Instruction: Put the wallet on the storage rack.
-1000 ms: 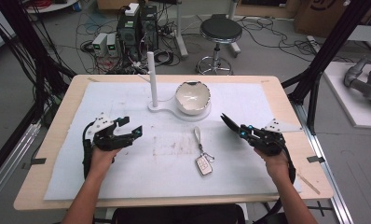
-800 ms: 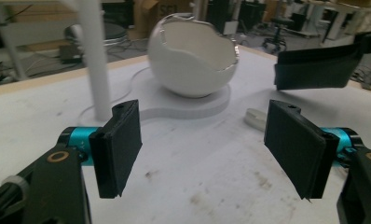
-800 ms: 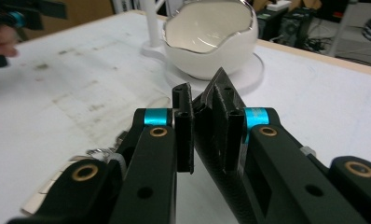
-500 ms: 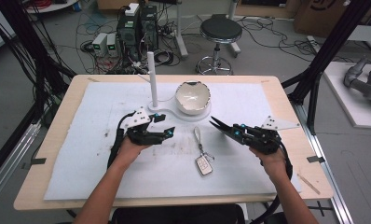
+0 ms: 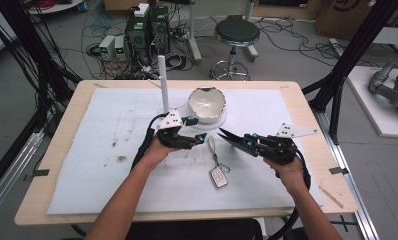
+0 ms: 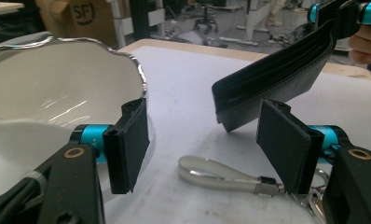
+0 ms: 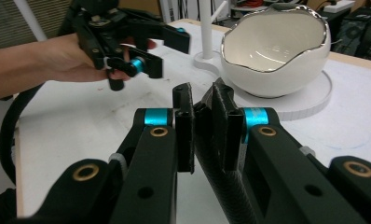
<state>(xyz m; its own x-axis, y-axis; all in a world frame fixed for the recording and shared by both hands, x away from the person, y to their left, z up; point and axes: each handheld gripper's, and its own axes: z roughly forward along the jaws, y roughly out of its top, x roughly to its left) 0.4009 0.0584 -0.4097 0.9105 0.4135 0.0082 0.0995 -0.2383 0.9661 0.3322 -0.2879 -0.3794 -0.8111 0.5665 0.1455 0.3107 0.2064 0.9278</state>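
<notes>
My right gripper [image 5: 251,143] is shut on a black wallet [image 5: 232,138], which juts left from its jaws above the white mat; in the right gripper view the wallet [image 7: 211,123] is pinched between the pads. My left gripper [image 5: 199,141] is open just left of it, in front of the white bowl [image 5: 207,104]. Its jaws have just narrowed a little and press on nothing. In the left gripper view the grey strap [image 6: 221,175] of the key fob [image 5: 218,176] lies on the mat below the pads, and the wallet [image 6: 277,74] hangs close ahead.
The bowl [image 7: 274,56] has a wavy silver rim and stands on a round white base [image 5: 221,121]. A white post [image 5: 163,82] rises left of it. A white mat [image 5: 102,150] covers the wooden table [image 5: 307,115]. Cables, computers and a stool lie beyond the far edge.
My left hand has swung right from the left part of the mat to the middle, beside the bowl and strap. The right gripper with the wallet has barely shifted.
</notes>
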